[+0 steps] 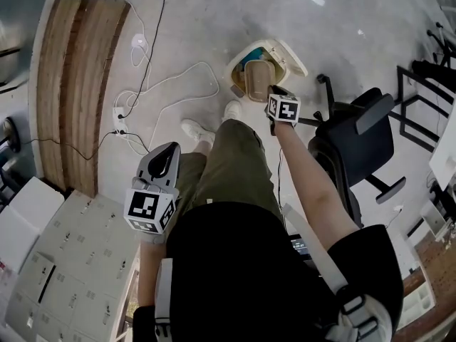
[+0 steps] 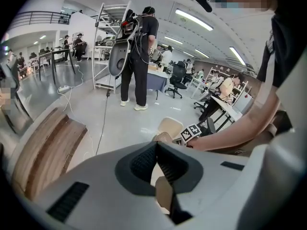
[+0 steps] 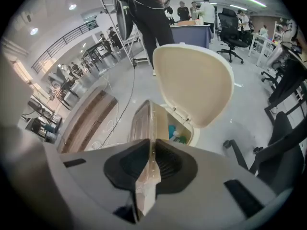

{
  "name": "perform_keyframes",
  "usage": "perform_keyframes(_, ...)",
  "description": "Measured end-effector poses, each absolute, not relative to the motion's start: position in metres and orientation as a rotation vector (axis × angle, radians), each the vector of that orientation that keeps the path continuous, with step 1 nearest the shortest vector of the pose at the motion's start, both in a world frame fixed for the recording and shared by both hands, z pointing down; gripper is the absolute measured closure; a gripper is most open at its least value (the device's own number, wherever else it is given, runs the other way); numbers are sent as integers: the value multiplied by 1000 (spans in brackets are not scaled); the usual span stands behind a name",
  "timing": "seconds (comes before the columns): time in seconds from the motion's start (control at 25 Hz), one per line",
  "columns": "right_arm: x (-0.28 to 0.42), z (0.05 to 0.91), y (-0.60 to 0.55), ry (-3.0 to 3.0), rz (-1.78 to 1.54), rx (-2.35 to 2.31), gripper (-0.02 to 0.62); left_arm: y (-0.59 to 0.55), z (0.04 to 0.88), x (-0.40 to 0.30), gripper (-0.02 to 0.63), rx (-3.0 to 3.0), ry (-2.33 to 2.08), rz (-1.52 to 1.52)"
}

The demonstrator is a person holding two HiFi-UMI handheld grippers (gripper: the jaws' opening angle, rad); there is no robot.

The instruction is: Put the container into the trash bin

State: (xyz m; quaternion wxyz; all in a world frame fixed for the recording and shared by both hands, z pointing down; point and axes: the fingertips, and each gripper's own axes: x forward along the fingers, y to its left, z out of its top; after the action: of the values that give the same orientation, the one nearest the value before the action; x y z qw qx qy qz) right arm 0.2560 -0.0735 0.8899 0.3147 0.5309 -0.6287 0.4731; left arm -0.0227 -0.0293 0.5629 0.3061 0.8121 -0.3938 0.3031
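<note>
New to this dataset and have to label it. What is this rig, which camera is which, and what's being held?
There is no robot here. A person holds a two-jaw gripper in each hand. The head view comes from a camera on the person's head, looking down at their legs and the floor. The two gripper views come from a camera riding on each gripper, looking along its jaws. The right gripper is clamped on the edge of a clear plastic container, held over a trash bin with its lid up. The left gripper is shut and holds nothing. An office chair and a wooden board are also on the floor.
</note>
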Motion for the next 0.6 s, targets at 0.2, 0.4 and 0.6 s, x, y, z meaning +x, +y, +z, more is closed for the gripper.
perform_keyframes(0.2, 258, 912, -82, -1596, 1291, 1412, 545, -18, 577, -25, 598, 2103, -1036, 804)
perform_keyframes(0.4, 257, 936, -91, -1544, 1335, 1407, 545, -14, 586, -32, 598, 2069, -1051, 806)
perform_keyframes(0.6, 256, 954, -95, -1509, 1357, 1396, 545, -10, 593, -35, 598, 2041, -1060, 807)
